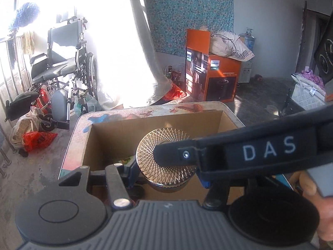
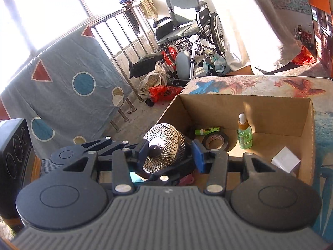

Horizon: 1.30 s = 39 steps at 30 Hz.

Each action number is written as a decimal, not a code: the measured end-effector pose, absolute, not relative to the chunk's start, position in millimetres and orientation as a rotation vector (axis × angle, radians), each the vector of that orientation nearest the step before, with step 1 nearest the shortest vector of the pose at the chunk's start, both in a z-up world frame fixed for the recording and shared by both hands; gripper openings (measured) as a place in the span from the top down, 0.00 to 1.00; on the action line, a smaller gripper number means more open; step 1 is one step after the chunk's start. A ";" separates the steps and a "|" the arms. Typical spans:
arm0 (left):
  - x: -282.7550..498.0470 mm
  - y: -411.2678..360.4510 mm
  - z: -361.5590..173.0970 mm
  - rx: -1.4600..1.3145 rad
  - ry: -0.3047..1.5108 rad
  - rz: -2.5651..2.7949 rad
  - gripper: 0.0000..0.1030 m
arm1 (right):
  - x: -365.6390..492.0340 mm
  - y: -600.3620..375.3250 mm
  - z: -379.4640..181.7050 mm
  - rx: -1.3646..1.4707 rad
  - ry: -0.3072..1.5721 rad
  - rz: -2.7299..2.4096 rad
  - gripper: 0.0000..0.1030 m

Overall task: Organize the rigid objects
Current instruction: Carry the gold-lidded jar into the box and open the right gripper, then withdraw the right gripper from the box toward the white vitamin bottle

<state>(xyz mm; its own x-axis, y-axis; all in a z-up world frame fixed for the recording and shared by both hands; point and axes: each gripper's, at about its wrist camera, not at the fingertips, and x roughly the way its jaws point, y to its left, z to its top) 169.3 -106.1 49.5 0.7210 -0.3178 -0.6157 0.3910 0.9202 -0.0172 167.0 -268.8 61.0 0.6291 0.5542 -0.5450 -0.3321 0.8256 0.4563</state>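
Note:
A round metal tin with a gold cross-hatched lid (image 1: 164,158) hangs over the open cardboard box (image 1: 116,133). My left gripper (image 1: 166,173) is shut on the tin, blue pads on either side. The right gripper's finger marked DAS (image 1: 229,152) lies across the lid. In the right wrist view the tin (image 2: 166,148) sits between my right gripper's (image 2: 170,152) blue pads, which stand wide of it; the left gripper's finger (image 2: 143,148) shows on its left side. The box (image 2: 229,106) holds a green dropper bottle (image 2: 244,134), a black tape roll (image 2: 215,141), a green tube (image 2: 208,131) and a white box (image 2: 286,162).
The cardboard box stands on a table with a starfish-print top (image 2: 291,85). A wheelchair (image 1: 64,62) and red bags (image 1: 37,139) are on the floor to the left. An orange Philips carton (image 1: 212,73) stands behind. A railing draped with blue cloth (image 2: 62,83) is at far left.

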 end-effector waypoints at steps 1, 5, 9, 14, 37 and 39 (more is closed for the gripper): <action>180.1 -106.3 44.6 0.100 0.691 -0.395 0.45 | 178.3 -270.2 57.2 0.336 0.758 0.518 0.56; 215.2 -101.4 16.0 0.054 0.825 -0.389 0.45 | 218.6 -274.2 30.2 0.351 0.893 0.520 0.56; 232.8 -100.3 -14.1 0.044 0.925 -0.372 0.45 | 248.5 -276.5 -9.1 0.388 1.027 0.525 0.56; 250.7 -100.3 -41.3 0.030 1.026 -0.358 0.45 | 266.3 -273.4 -42.7 0.394 1.123 0.524 0.56; 230.7 -103.0 -14.1 0.012 1.025 -0.357 0.32 | 252.3 -287.6 -37.4 0.490 1.080 0.499 0.50; 217.0 -98.4 -1.4 0.009 0.973 -0.371 0.30 | 237.1 -293.1 -21.7 0.507 1.006 0.487 0.49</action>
